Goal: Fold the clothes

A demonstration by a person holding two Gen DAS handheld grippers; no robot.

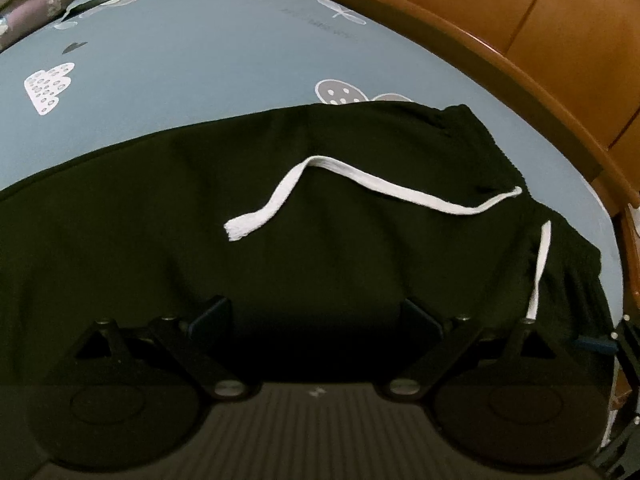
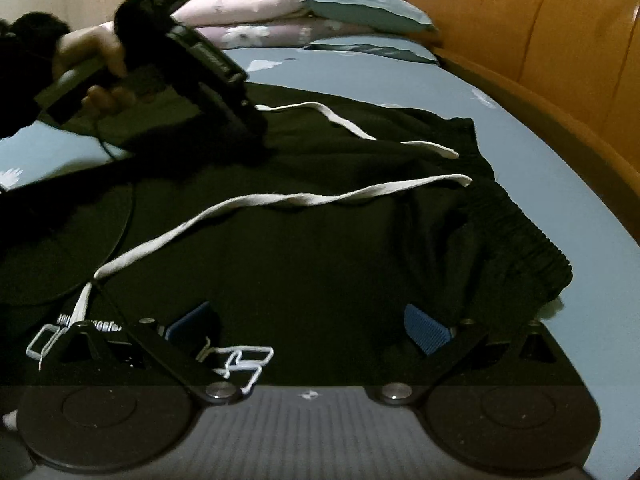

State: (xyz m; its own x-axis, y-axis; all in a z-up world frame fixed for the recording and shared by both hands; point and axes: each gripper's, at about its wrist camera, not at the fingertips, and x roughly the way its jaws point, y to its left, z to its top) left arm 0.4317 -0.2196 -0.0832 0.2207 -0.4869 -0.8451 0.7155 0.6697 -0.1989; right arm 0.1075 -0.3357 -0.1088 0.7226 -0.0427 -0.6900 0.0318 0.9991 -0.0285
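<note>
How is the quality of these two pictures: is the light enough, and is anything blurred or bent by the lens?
Left wrist view: dim light, so the black pants lose their fold detail; the wooden bed frame curves from fisheye distortion. Right wrist view: the same dimness; the left gripper and the hand holding it look motion-blurred, while the white drawstring stays fairly sharp.

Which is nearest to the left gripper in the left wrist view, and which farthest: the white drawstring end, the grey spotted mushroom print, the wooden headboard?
From the left gripper:
1. White drawstring end, on the black shorts, just ahead.
2. Grey spotted mushroom print, on the blue sheet behind the shorts.
3. Wooden headboard, top right, beyond the bed.
</note>
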